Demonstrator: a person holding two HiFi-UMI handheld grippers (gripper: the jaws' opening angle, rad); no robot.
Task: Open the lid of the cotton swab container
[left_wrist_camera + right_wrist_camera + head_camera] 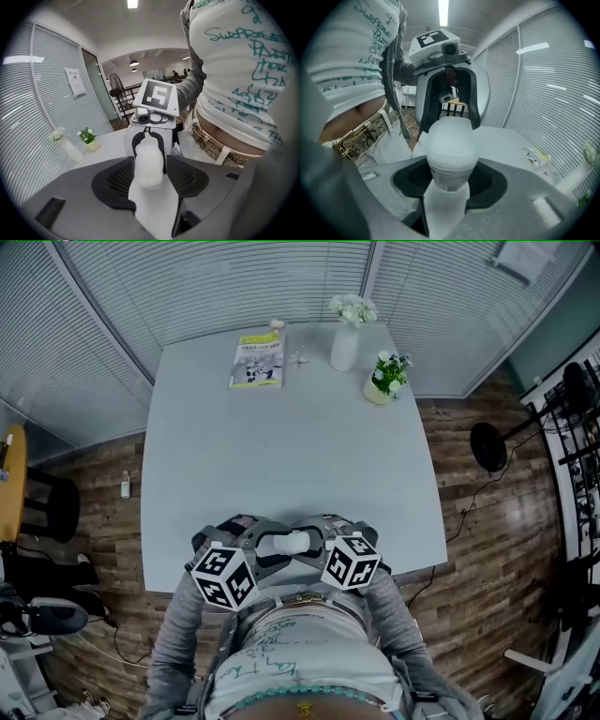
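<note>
The cotton swab container point(292, 542) is a small white translucent tub, held level above the table's front edge point(281, 582), close to the person's waist. My left gripper point(265, 549) and right gripper point(319, 546) face each other, each with one end of the tub between its jaws. In the right gripper view the labelled body and rounded lid point(451, 147) fill the gap between the pads, and the left gripper's fingers point(425, 105) straddle the far end. The left gripper view shows the tub point(150, 161) between my jaws, with the right gripper's dark fingers point(161, 150) around its other end.
A grey table point(281, 446) stretches ahead. At its far edge lie a booklet point(257, 360), a white vase of flowers point(347, 338) and a small potted plant point(384, 378). Blinds line the back walls. A fan stand point(489, 446) is on the floor to the right.
</note>
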